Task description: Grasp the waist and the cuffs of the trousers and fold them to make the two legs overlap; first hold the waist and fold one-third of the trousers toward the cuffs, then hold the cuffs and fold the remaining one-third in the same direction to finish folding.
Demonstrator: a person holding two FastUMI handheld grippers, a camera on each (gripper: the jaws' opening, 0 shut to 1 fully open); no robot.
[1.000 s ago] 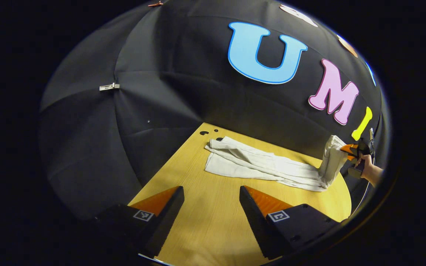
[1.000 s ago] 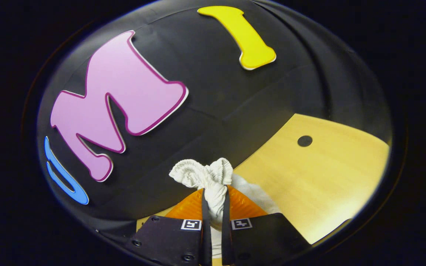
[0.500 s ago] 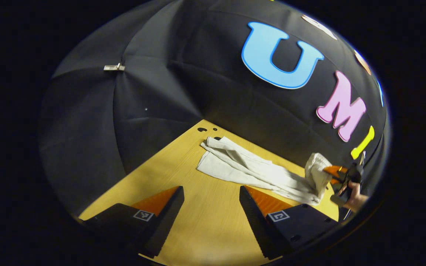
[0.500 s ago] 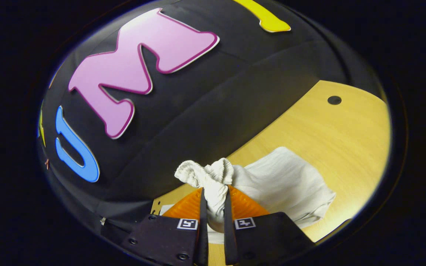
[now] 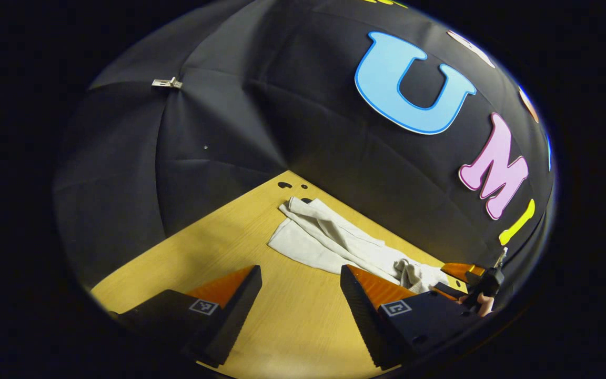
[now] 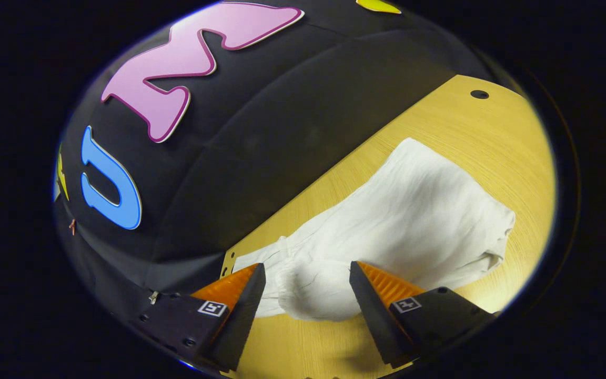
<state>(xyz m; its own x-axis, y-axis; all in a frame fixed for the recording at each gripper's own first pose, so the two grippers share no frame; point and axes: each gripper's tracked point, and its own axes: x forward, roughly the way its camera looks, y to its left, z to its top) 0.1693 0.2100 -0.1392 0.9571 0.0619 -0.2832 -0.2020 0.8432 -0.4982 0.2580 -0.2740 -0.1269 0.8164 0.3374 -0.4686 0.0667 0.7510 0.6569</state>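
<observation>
Trousers [image 6: 413,221] lie on the table [image 6: 482,137] — left gripper [image 5: 300,295] and right gripper [image 6: 307,295] jaws both spread, empty.

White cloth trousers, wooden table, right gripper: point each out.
White cloth trousers [image 6: 413,210]: right gripper view, middle of the cloth.
Wooden table [image 5: 219,252]: left gripper view, bare top.
Right gripper [image 6: 307,279]: right gripper view, between fingertips.

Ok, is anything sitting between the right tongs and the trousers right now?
Nothing visible is. The right tongs are open with the trousers bunched directly between the fingers, lying on the wooden table. No other object lies near the cloth.
</observation>
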